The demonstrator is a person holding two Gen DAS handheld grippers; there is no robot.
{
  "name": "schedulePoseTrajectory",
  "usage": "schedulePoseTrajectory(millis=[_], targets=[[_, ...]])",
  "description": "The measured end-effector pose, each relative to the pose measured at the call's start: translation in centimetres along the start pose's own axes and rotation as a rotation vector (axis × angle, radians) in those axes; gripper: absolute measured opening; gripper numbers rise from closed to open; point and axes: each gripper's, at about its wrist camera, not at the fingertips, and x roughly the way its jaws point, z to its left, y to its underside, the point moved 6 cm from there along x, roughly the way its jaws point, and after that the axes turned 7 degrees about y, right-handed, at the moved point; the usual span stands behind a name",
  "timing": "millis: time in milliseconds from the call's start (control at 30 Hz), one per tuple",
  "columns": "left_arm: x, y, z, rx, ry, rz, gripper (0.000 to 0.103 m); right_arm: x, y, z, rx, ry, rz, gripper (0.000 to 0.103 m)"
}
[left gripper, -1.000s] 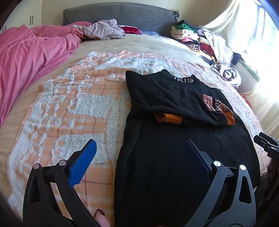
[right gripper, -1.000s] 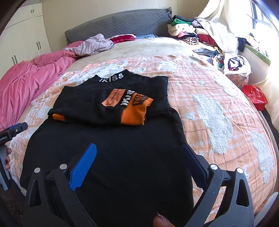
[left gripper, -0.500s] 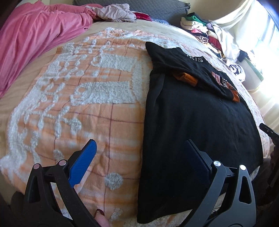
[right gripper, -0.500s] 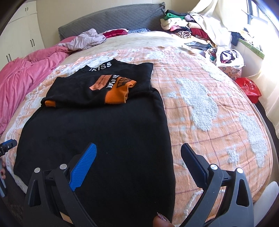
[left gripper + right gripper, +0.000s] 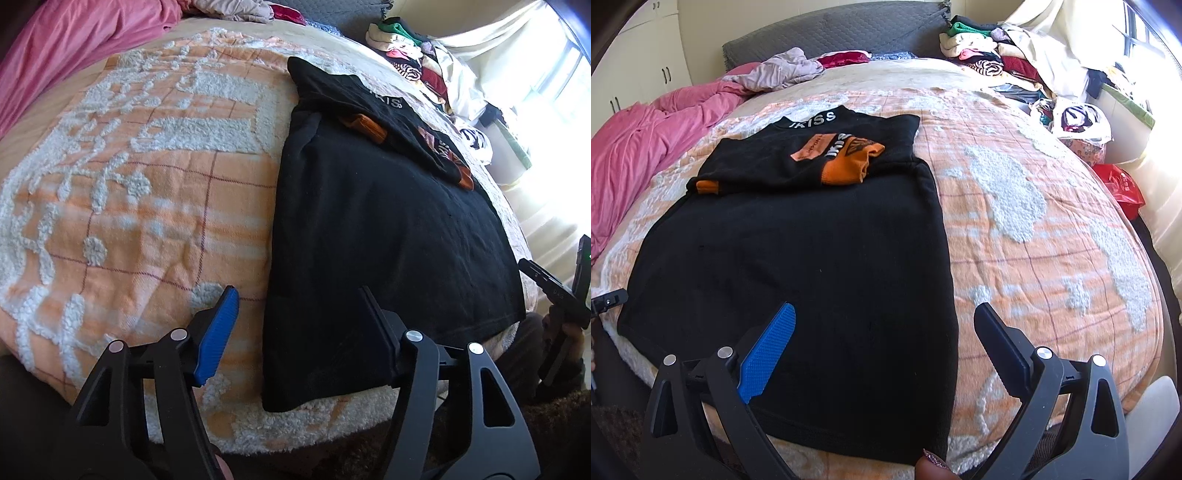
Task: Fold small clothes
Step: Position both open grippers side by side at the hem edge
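— So which corner does each take?
— Both stand wide open, holding nothing. The left tool [image 5: 295, 332] straddles the left hem corner of the black top [image 5: 812, 258], the right tool [image 5: 882, 343] the right one. Its long axis runs straight away up the bed [image 5: 1034, 221] toward the collar.

Left wrist view: low at near edge of bed [image 5: 155, 206], left of black garment [image 5: 376, 229], facing far-right. Right wrist view: near edge, over garment's right hem, facing far headboard [image 5: 827, 33]. Both share garment, bedspread, clothes pile [image 5: 982, 51]; each catches other tool at frame edge.
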Motion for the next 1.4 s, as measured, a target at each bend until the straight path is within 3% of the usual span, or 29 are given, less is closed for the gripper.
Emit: schedulePoseTrajectory(millis=[333, 867, 1067, 1300, 1400], targets=[[0.7, 1.8, -1.1, 0.022, -0.002, 0.055, 0.051, -0.7, 2.2, -0.8, 0.011, -0.019, 0.042, 0.097], [0.8, 2.7, -1.3, 0.046, -0.035, 0.077, 0.052, -0.7, 4.2, -1.1, 0.029, -0.094, 0.108, 0.095], [1.0, 2.9, -1.3, 0.047, -0.044, 0.073, 0.055, 0.0, 5.1, -1.7, 0.048, -0.106, 0.15, 0.073], [1.3, 2.7, -1.3, 0.042, -0.038, 0.072, 0.058, 0.2, 6.3, -2.7, 0.084, -0.153, 0.162, 0.057], [1.5, 2.6, -1.4, 0.041, -0.038, 0.071, 0.06, -0.1, 6.7, -2.6, 0.079, -0.189, 0.162, 0.038]])
